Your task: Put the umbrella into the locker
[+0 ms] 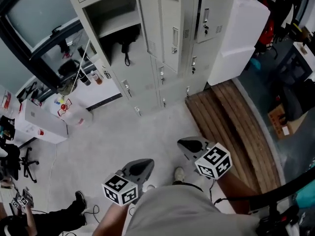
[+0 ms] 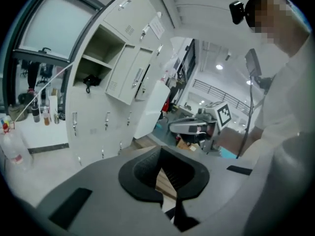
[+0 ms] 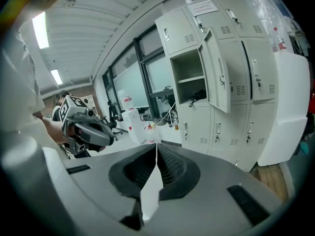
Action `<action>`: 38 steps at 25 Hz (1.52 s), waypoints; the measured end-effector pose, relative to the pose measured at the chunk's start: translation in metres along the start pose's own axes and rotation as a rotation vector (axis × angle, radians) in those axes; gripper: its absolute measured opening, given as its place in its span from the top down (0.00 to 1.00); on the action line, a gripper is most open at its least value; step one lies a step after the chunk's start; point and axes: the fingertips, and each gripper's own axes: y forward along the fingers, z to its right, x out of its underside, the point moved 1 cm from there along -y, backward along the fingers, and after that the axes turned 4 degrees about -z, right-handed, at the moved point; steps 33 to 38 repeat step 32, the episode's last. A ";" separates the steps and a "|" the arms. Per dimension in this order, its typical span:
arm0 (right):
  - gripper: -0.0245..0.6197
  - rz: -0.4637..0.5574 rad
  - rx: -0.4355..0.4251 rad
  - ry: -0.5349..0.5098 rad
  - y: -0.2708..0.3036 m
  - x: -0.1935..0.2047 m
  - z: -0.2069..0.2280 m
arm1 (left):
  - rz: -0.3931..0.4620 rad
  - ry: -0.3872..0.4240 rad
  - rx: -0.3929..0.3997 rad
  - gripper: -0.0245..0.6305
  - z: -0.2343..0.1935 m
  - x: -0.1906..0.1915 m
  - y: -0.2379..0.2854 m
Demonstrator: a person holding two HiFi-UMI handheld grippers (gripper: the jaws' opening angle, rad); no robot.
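The grey lockers (image 1: 147, 77) stand ahead, and one upper compartment has its door (image 1: 165, 28) swung open. A black umbrella (image 1: 125, 43) lies inside that compartment under a shelf; it also shows in the left gripper view as the umbrella (image 2: 89, 80) and in the right gripper view as the umbrella (image 3: 199, 95). Both grippers hang low near my body, well back from the lockers. My left gripper (image 1: 146, 162) is shut with nothing in it, as its own view confirms (image 2: 160, 151). My right gripper (image 1: 183, 142) is likewise shut and holds nothing (image 3: 156, 145).
A tall white block (image 1: 241, 38) stands right of the lockers, with a wooden pallet (image 1: 236, 127) on the floor before it. Bottles (image 1: 91, 77), a white box (image 1: 39, 124) and a clear jug (image 1: 74, 114) sit at the left. Another person's shoe (image 1: 79, 199) is at the bottom left.
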 end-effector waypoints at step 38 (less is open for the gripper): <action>0.94 -0.011 0.027 -0.115 0.063 -0.010 -0.211 | -0.029 0.079 -0.064 0.95 -0.021 0.107 -0.187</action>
